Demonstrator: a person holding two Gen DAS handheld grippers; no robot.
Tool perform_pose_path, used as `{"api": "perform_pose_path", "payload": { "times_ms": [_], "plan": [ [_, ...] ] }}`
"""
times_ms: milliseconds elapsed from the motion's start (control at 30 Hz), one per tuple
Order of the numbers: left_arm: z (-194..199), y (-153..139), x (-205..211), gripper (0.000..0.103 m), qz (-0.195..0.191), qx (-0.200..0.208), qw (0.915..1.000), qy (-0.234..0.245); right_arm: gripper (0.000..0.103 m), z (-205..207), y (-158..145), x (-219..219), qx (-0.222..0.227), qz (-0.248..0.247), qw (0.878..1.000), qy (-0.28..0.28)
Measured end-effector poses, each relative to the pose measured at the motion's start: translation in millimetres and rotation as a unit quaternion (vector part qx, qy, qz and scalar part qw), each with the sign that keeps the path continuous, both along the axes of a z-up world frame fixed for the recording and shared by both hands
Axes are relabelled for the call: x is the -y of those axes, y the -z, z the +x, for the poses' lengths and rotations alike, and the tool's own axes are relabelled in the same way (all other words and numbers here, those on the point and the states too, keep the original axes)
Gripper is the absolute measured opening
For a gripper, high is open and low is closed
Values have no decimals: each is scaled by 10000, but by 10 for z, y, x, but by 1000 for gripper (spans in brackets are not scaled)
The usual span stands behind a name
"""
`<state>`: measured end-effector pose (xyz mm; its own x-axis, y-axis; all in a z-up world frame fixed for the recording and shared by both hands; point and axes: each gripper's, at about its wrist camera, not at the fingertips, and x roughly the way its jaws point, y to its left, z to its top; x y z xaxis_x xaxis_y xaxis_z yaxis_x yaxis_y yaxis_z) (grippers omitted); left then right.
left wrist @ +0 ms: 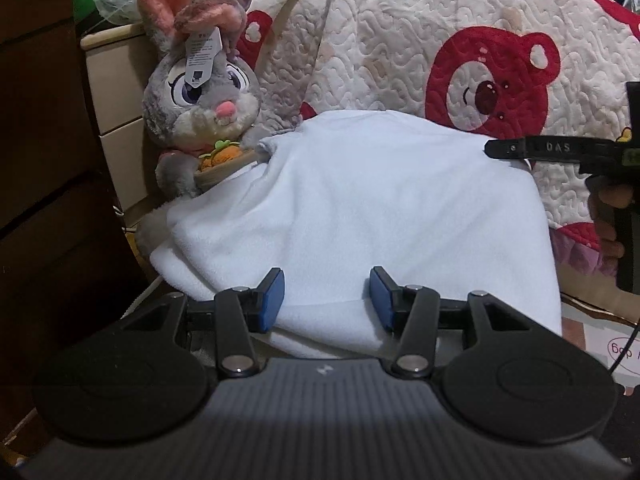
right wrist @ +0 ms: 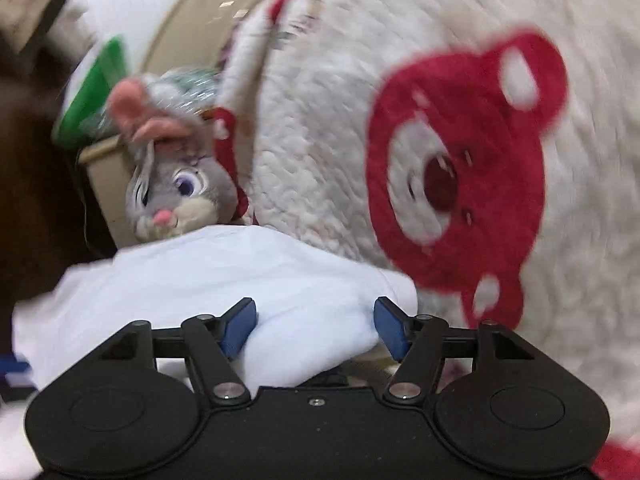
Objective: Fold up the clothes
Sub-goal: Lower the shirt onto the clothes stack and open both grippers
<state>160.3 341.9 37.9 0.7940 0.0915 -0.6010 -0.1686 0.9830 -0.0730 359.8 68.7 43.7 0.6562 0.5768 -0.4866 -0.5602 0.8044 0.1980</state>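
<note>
Garment: a white fleece garment (left wrist: 360,216) is laid in a soft, partly gathered heap on the quilted bed cover (left wrist: 400,40), its far edge resting against the cover's raised fold.
Long axis: the garment is judged to run from the near edge, at the left gripper, toward the far edge by the red bear print (left wrist: 488,88); the left view shows it longer in that direction than across.
Left gripper (left wrist: 327,300): the blue pads (left wrist: 274,300) are held wide apart, with the garment's near hem lying between and slightly beyond them; nothing is pinched.
Right gripper (right wrist: 315,326): the jaws are likewise spread, a rounded bulge of white cloth (right wrist: 312,320) sits between them, and no grip is seen; this view is blurred.
Right gripper, as seen from the left: one black finger (left wrist: 536,148) is seen over the garment's far right corner.
Nearer tool: the left is placed at the near hem, the right at the far right corner, so each is taken as closest to its own end.
Deciding relation: the cloth lies straight ahead of both finger pairs and already within their span; closing is judged enough for a hold.
Neighbour: a plush rabbit (left wrist: 200,96) touches the garment's far left corner and may be snagged in a fold.
</note>
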Motion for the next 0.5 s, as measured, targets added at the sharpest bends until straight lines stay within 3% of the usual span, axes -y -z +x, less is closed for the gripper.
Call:
{"api": "perform_pose_path", "payload": {
  "times_ms": [100, 200, 267, 500],
  "plan": [
    [-20, 6, -13, 47, -65, 11, 10000, -28, 67, -4, 22, 33, 8, 76, 9997, 215],
    [-54, 22, -30, 49, -50, 47, 9999, -139, 65, -168, -52, 102, 644, -105, 9891, 1320],
    [-112, 31, -61, 50, -44, 132, 9994, -307, 65, -261, -117, 230, 683, 136, 9859, 1520],
    [-464, -3, 228, 54, 415, 136, 9973, -588, 66, -1138, 12, 504, 679, 269, 9962, 467]
  ]
}}
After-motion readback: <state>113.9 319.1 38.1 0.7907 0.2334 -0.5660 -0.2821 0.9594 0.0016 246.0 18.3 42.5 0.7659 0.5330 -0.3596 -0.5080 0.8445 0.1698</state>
